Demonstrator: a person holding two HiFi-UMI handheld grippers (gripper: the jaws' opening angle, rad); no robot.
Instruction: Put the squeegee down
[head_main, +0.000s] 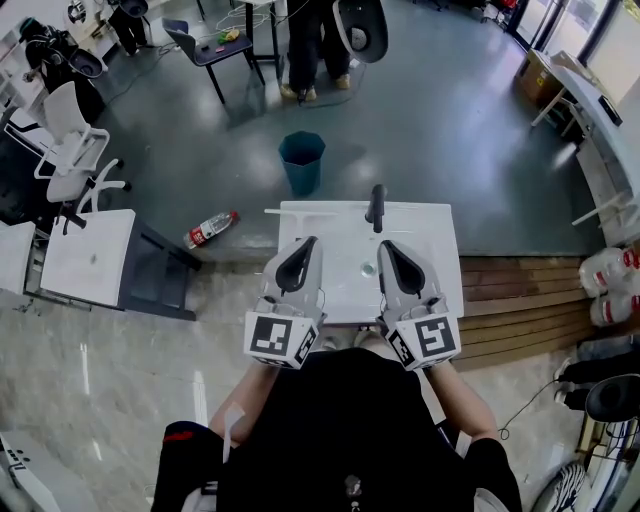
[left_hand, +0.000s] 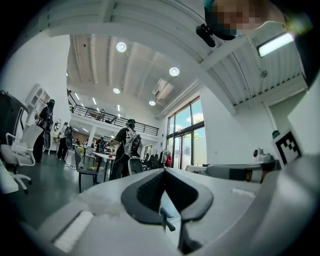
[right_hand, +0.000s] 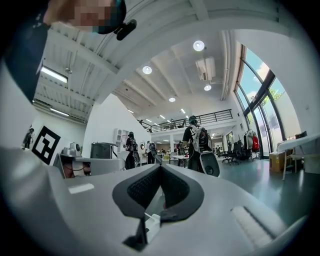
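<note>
In the head view the squeegee (head_main: 375, 208) lies on the far edge of a small white table (head_main: 440, 250), its black handle pointing toward me and its pale blade bar running left. Neither gripper touches it. My left gripper (head_main: 312, 242) and right gripper (head_main: 384, 246) hover side by side over the table's near half, both pointing away from me. Each is shut with nothing between its jaws. The left gripper view shows the left gripper (left_hand: 164, 170) with its dark pads meeting at the tip, aimed level across the room. The right gripper (right_hand: 160, 166) shows the same in its own view.
A teal bin (head_main: 302, 160) stands on the floor just beyond the table, and a plastic bottle (head_main: 210, 229) lies to its left. Another white table (head_main: 90, 255) and an office chair (head_main: 70, 140) are at the left. Wooden boards (head_main: 520, 300) and large water bottles (head_main: 610, 285) are at the right.
</note>
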